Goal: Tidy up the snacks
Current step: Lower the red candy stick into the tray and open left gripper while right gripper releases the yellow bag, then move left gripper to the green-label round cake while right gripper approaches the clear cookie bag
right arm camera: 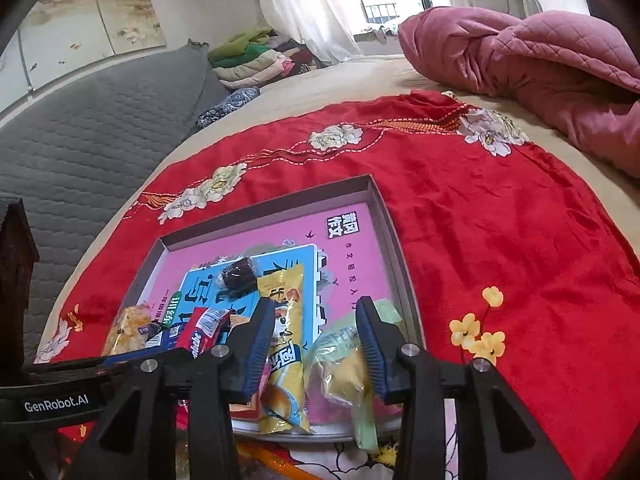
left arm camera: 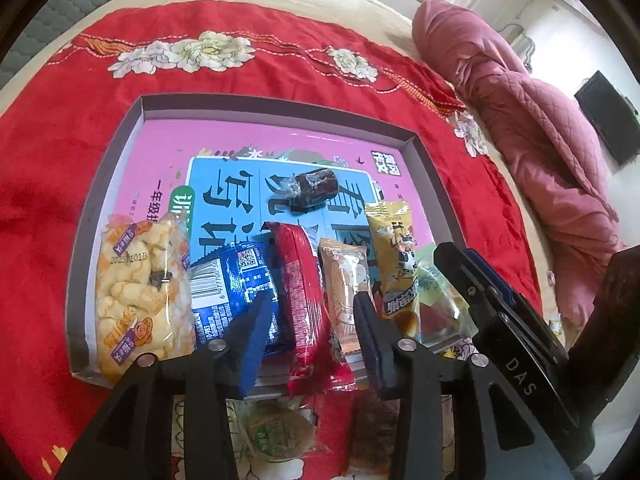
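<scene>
A shallow grey box [left arm camera: 276, 110] lined with a pink and blue book lies on a red flowered cloth [left arm camera: 240, 68]. Along its near side stand a puffed-snack bag [left arm camera: 136, 280], a blue packet [left arm camera: 228, 276], a red packet [left arm camera: 300, 280], a beige packet [left arm camera: 344, 280] and a yellow packet [left arm camera: 394, 248]. A dark wrapped sweet [left arm camera: 314, 188] lies further in. My left gripper [left arm camera: 312, 320] is open, its pads straddling the red and beige packets without pressing them. My right gripper [right arm camera: 316, 340] is open over the yellow packet [right arm camera: 284, 300] and a clear greenish packet [right arm camera: 340, 368].
Outside the box, by its near edge, lie a round green-labelled snack [left arm camera: 276, 436] and a brown packet [left arm camera: 372, 432]. A pink quilt [right arm camera: 520, 48] is heaped at the far right. A grey padded mat [right arm camera: 100, 128] lies left, with folded clothes [right arm camera: 256, 56] behind.
</scene>
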The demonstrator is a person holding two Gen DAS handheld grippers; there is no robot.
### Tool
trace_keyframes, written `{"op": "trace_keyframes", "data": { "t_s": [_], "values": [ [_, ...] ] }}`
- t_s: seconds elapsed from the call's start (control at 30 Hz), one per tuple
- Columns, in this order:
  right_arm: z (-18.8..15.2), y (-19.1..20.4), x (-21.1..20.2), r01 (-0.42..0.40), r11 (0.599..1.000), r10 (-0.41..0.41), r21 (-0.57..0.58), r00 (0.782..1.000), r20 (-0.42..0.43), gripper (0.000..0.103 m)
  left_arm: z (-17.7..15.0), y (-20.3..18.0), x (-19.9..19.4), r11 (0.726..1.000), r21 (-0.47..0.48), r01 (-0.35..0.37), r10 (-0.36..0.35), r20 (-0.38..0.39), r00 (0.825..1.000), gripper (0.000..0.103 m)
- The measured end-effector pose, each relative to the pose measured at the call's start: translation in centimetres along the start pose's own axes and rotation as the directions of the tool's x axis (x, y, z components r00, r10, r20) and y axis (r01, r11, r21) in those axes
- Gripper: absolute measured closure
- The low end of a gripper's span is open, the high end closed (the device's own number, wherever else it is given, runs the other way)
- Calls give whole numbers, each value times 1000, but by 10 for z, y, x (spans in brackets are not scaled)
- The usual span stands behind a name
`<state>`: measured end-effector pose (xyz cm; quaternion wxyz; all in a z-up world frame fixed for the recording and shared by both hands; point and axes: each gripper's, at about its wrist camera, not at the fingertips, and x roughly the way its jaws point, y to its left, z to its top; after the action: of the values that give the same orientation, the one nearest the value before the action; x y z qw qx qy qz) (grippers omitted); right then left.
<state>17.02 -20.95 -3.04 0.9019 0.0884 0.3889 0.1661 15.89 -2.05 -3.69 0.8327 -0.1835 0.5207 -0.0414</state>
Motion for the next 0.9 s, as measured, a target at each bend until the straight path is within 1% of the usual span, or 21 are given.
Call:
{"op": "trace_keyframes", "data": {
  "t_s": [0.07,0.13,0.23,0.37,0.4,0.47,0.7,0.83,0.9],
  "values": [
    [0,2,-2,-2,1000,2,-9,1000,3,60,0,0,-3,1000,0,1,-1,3,1000,55],
    [0,5,-4,-5,1000,5,-20,1000,6,59,0,-1,-6,1000,1,3,-3,8,1000,54],
    [-2,9,-7,-9,999,9,-37,1000,6,58,0,-2,-10,1000,6,-17,17,12,1000,48],
    [-5,11,-13,-20,999,20,-45,1000,5,56,-2,0,-16,1000,5,-30,30,18,999,47],
    [-6,11,-16,-22,999,22,-47,1000,6,52,-3,0,-17,999,4,-32,32,18,999,47],
    [-8,10,-19,-25,999,26,-45,1000,8,49,-4,1,-20,999,1,-44,44,23,999,46],
    [-14,10,-30,-32,999,33,-43,999,4,45,-7,5,-31,999,-3,-50,50,36,998,44],
    [-17,11,-33,-33,998,32,-45,999,-5,44,-9,7,-38,998,-6,-55,55,42,998,39],
    [-19,12,-36,-36,998,35,-51,999,-6,41,-10,9,-41,998,-11,-55,55,43,998,38]
  ]
}}
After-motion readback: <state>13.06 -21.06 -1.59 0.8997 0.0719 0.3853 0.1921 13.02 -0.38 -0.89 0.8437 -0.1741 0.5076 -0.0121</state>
